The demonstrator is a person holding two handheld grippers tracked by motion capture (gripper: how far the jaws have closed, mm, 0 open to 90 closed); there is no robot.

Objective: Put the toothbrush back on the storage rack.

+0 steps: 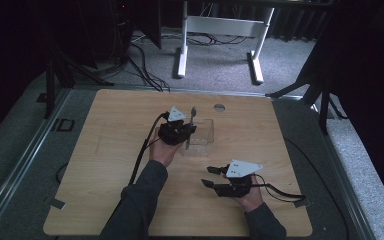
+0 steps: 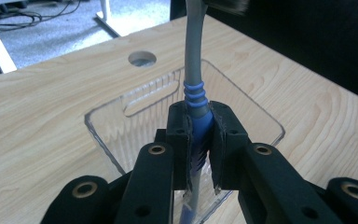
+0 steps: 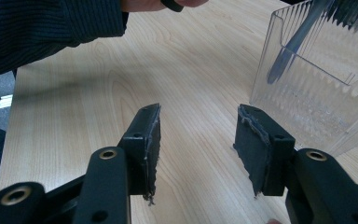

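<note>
While I work at the pale wooden table point(image 1: 110, 150):
Left gripper point(image 2: 199, 135): my jaws are clenched on the grey brush with a blue ribbed grip point(image 2: 195, 79), upright, over the box.
Brush position: its lower end dips inside the clear ribbed plastic box point(image 2: 121, 126), mid-table.
Right gripper point(image 3: 198, 140): jaws spread, nothing between them, low over bare wood near the box's side.

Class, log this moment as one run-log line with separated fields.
left gripper: shut on brush, upright over clear bin | right gripper: open, empty, beside bin | surface: wooden table
</note>
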